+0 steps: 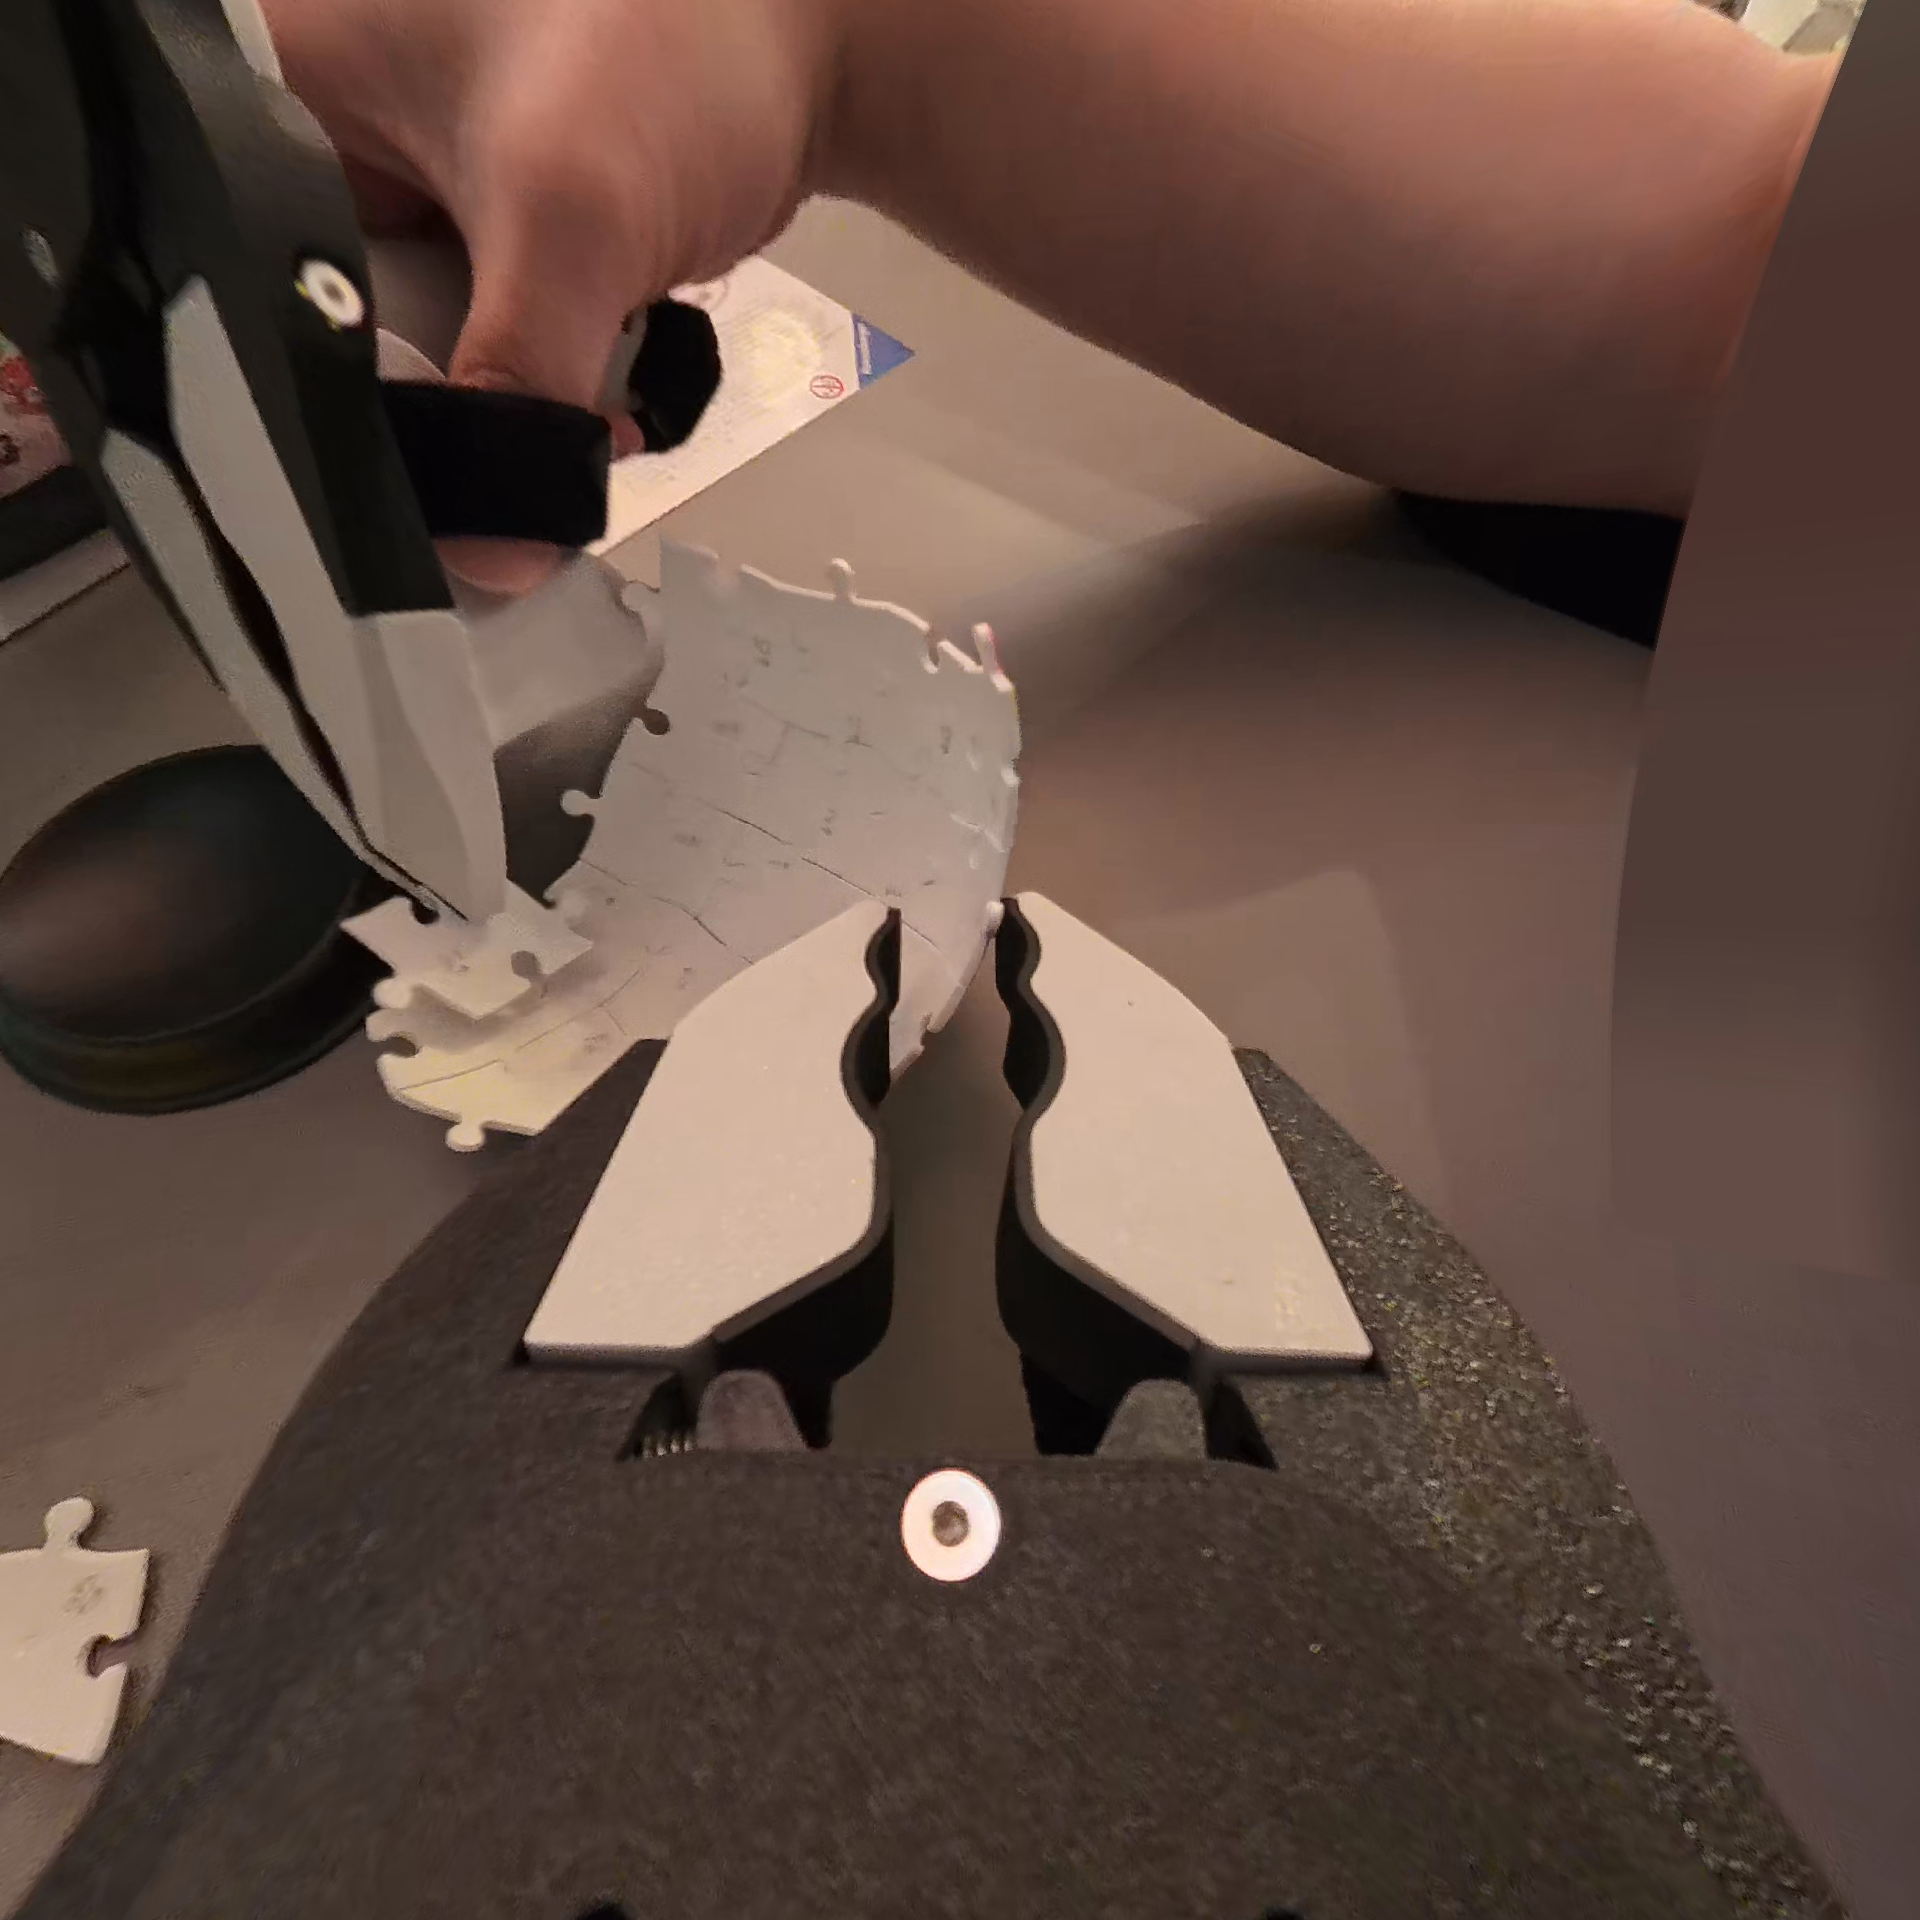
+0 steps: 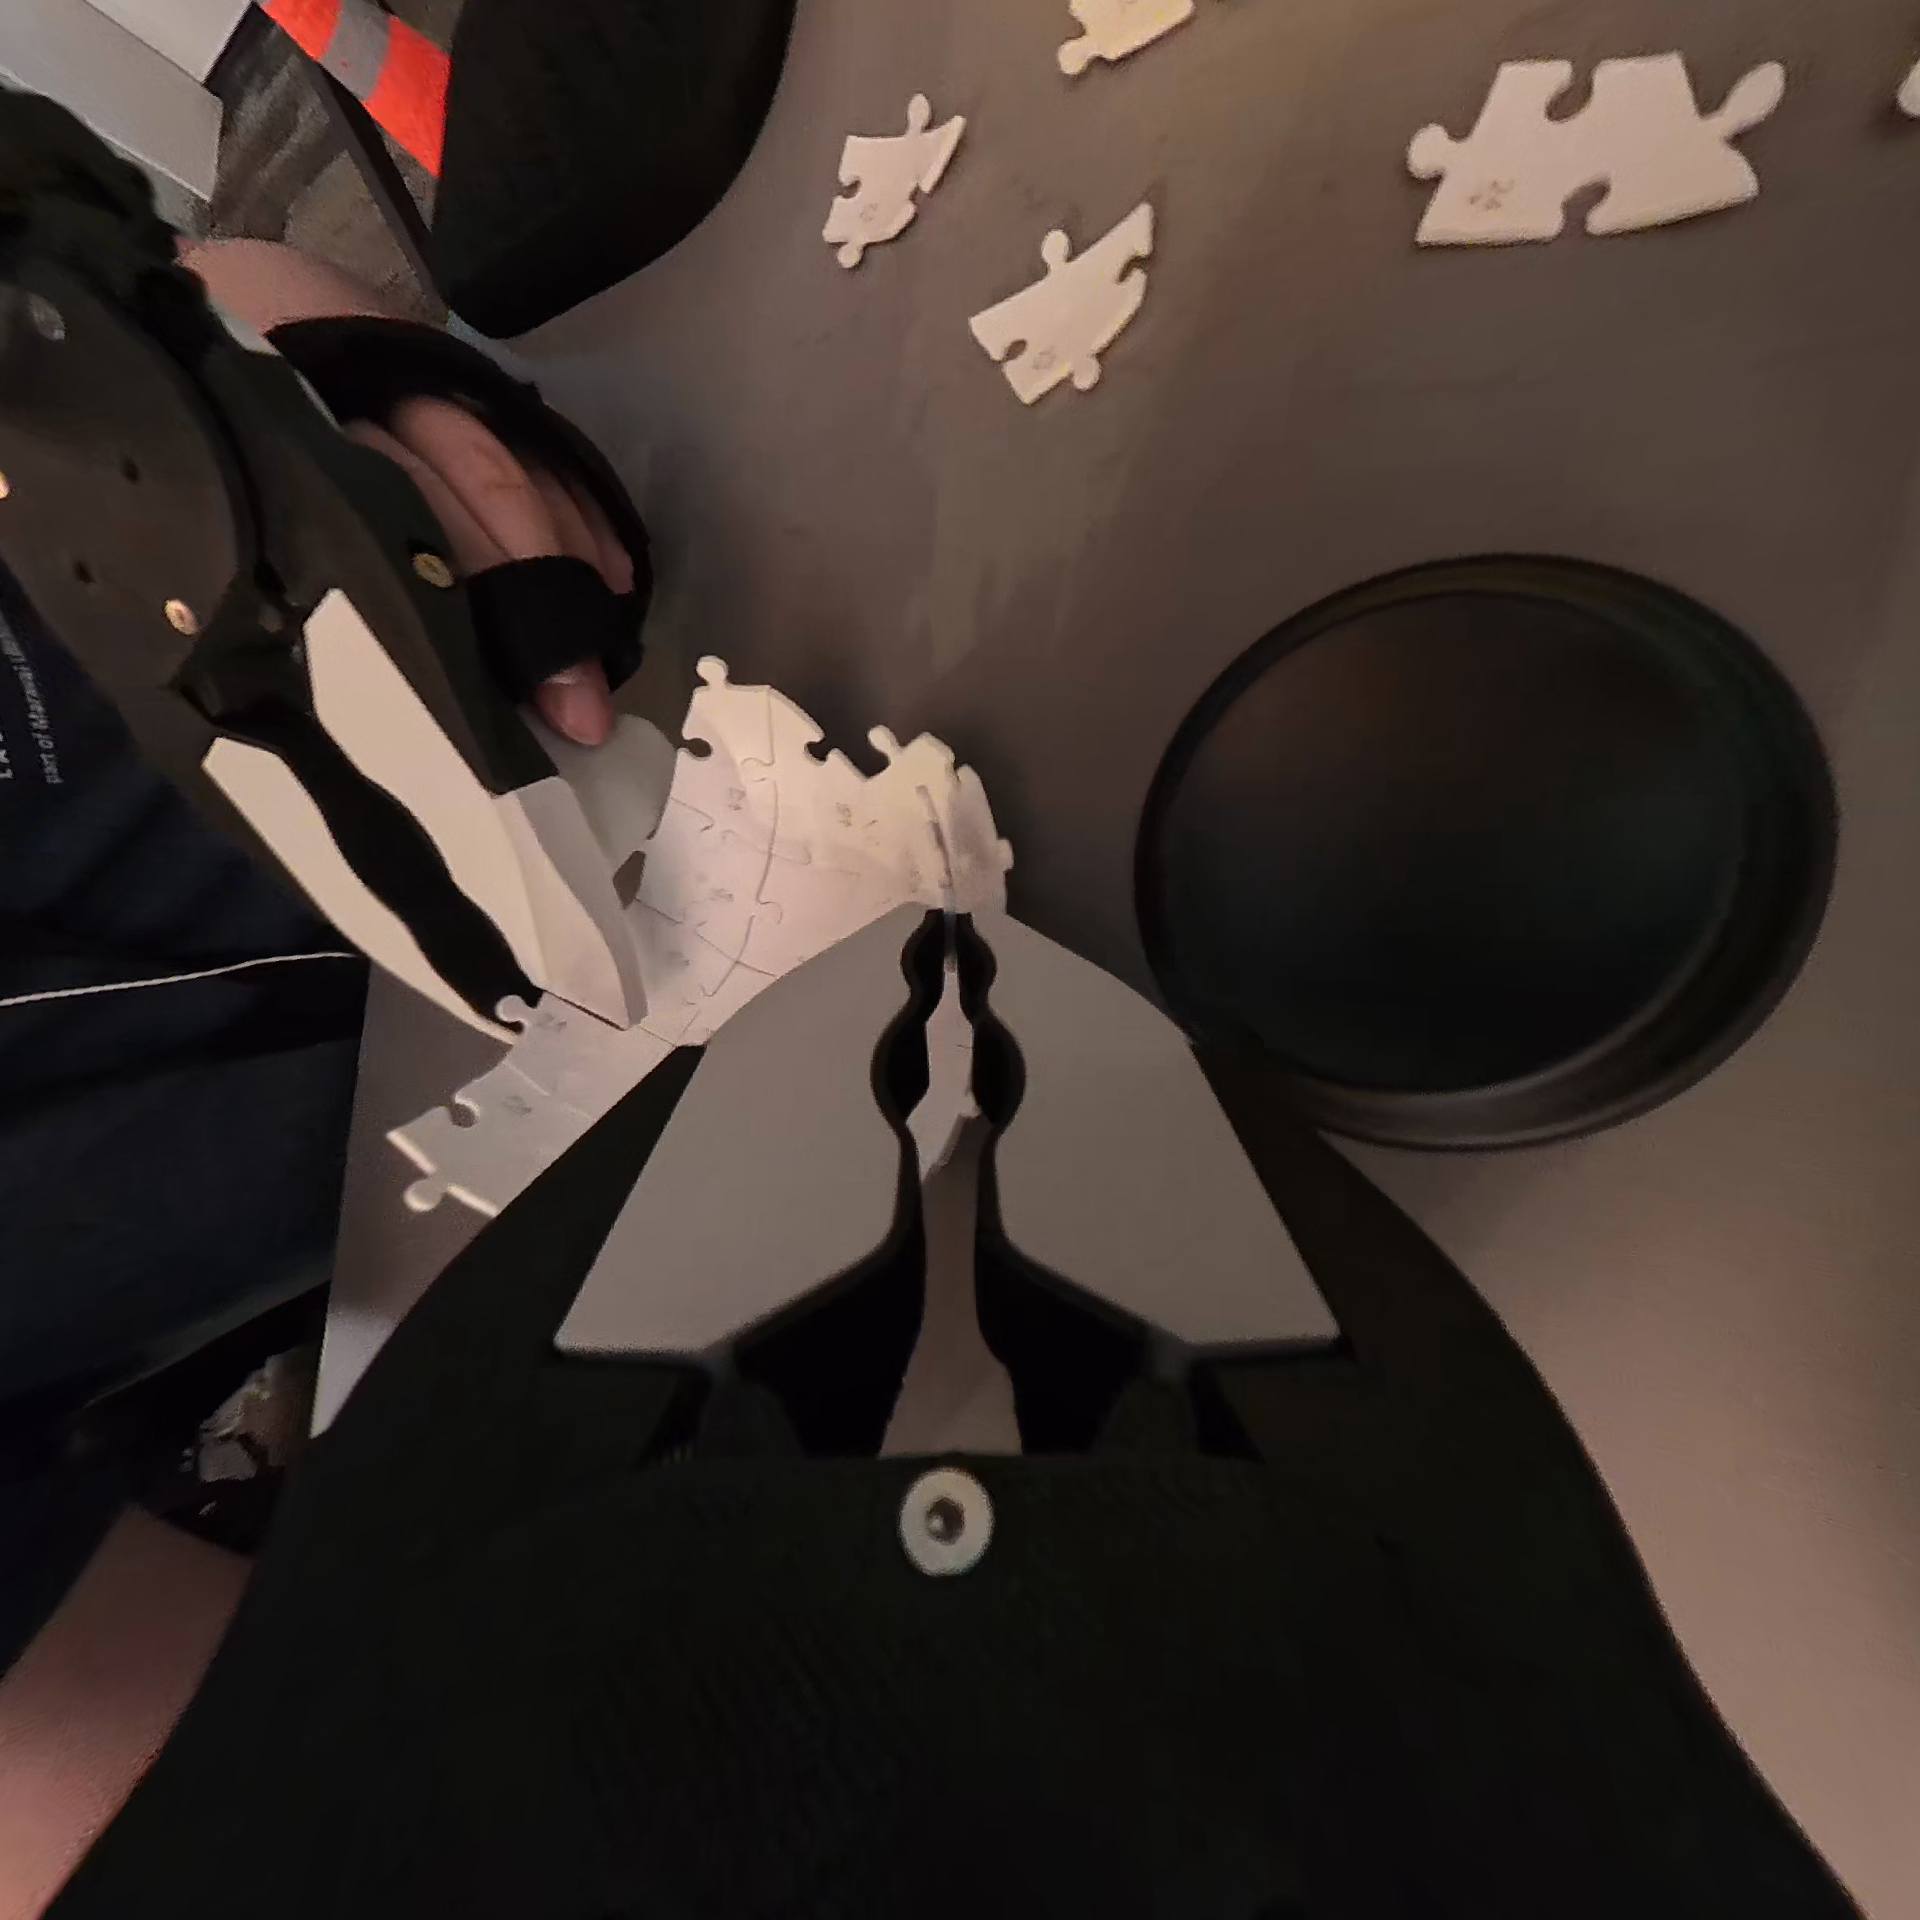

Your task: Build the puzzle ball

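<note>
A white partial puzzle ball (image 1: 831,748), a curved shell of joined pieces, stands tilted on the grey table (image 1: 1299,831). My left gripper (image 1: 948,920) is closed around its near rim. My right gripper (image 1: 457,904) comes down from the upper left, shut on a loose white puzzle piece (image 1: 499,951), and holds it against the shell's low left edge. In the right wrist view my right gripper (image 2: 948,925) pinches that piece (image 2: 952,1049) edge-on over the shell (image 2: 790,852). The left gripper (image 2: 569,1013) clamps the shell's left rim.
A black round dish (image 2: 1486,842) sits just right of the shell and shows at the left in the left wrist view (image 1: 156,935). Loose white pieces (image 2: 1590,156) (image 2: 1070,312) (image 2: 894,177) lie beyond, and one (image 1: 62,1631) near my left gripper. A printed leaflet (image 1: 769,364) lies behind.
</note>
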{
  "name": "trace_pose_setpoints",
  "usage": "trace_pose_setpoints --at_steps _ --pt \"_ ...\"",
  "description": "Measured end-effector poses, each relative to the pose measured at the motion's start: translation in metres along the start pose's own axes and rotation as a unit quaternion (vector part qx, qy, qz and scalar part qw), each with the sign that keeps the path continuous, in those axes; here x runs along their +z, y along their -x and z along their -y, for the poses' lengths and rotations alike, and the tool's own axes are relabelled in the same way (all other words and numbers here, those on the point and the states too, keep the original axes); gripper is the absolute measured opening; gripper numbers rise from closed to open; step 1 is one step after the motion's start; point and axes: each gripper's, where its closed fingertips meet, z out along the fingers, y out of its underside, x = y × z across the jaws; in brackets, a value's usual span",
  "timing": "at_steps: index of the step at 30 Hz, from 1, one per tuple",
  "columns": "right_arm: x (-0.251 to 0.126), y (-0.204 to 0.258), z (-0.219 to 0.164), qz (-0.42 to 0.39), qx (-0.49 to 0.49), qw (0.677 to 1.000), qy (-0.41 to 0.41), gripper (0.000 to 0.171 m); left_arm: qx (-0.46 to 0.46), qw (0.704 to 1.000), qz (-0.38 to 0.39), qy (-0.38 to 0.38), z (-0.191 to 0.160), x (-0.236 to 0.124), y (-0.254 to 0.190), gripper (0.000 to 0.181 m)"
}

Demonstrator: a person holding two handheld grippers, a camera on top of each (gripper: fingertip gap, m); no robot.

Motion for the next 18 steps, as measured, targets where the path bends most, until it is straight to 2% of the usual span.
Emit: trace_pose_setpoints --at_steps 9,14,18 --pt "-0.025 0.021 0.016 -0.011 -0.046 0.997 -0.055 0.003 0.018 1.000 -0.019 0.016 -0.006 0.002 -0.019 0.009" --pt "-0.017 0.027 0.010 -0.012 -0.067 0.997 -0.028 0.003 0.020 1.000 -0.010 0.009 -0.008 -0.006 -0.029 0.009" --pt "-0.009 0.026 0.003 -0.017 -0.069 0.997 -0.003 0.003 0.018 1.000 0.011 0.007 -0.011 -0.008 -0.024 0.015"
